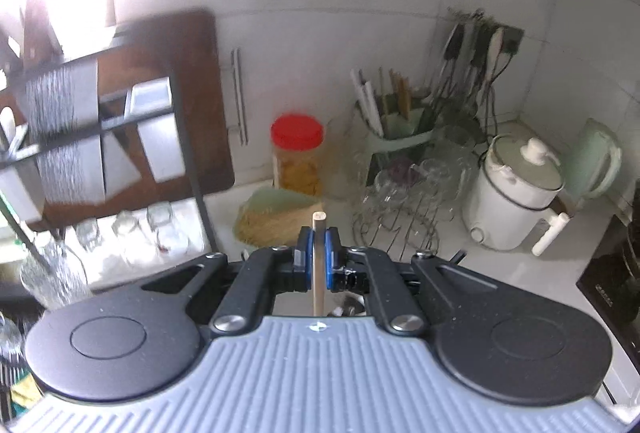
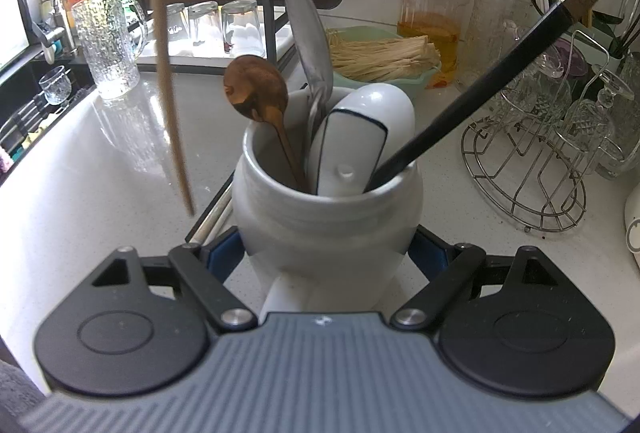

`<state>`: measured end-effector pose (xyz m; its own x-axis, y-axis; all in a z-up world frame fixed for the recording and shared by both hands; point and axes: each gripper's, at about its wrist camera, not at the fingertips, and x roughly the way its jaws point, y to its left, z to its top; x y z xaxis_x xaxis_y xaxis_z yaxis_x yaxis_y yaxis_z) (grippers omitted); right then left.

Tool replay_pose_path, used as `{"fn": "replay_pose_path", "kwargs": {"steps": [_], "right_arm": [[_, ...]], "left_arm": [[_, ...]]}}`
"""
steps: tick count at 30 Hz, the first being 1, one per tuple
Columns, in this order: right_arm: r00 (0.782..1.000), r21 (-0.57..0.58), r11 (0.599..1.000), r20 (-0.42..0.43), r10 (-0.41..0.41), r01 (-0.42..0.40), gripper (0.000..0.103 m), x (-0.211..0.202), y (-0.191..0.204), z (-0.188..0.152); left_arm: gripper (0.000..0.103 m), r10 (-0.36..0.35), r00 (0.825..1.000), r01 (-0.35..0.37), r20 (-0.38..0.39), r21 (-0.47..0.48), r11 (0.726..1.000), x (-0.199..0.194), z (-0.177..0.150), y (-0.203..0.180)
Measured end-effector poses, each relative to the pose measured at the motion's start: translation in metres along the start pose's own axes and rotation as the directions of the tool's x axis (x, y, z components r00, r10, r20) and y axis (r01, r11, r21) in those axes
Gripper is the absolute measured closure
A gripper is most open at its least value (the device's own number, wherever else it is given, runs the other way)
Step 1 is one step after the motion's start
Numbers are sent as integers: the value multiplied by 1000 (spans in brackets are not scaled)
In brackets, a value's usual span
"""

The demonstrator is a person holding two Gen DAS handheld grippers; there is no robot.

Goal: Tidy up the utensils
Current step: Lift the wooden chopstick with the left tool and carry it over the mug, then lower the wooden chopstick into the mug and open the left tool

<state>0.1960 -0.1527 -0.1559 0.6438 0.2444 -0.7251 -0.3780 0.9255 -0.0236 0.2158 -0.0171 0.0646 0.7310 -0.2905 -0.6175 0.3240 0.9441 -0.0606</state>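
My left gripper (image 1: 319, 253) is shut on a pale wooden chopstick (image 1: 319, 265), held upright above the counter. The same chopstick (image 2: 168, 65) hangs blurred in the right wrist view, to the left of the jar. My right gripper (image 2: 328, 257) is shut on a white ceramic jar (image 2: 326, 221), one blue pad on each side. In the jar stand a wooden spoon (image 2: 256, 93), a metal spoon (image 2: 310, 29), a white ceramic spoon (image 2: 360, 129) and a black chopstick (image 2: 500, 73).
A metal glass rack (image 2: 532, 169) with glasses stands right of the jar. A green bowl of noodles (image 2: 380, 53) and a red-lidded jar (image 2: 434, 13) sit behind. A glass pitcher (image 2: 108, 41), a dish rack (image 1: 100, 129) and a sink lie left. A white cooker (image 1: 516, 193) stands right.
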Motion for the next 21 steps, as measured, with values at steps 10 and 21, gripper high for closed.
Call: {"fn": "replay_pose_path", "kwargs": {"steps": [10,21], "right_arm": [[1000,8,1000,-3,2,-2,13,0,0,0],[1000,13,1000,3,2,-2,13,0,0,-1]], "left_arm": [[96,-57,993,53,103,41,998,-32,32,-20],[96,-90,993,92,78,-19,996,1,22,-21]]}}
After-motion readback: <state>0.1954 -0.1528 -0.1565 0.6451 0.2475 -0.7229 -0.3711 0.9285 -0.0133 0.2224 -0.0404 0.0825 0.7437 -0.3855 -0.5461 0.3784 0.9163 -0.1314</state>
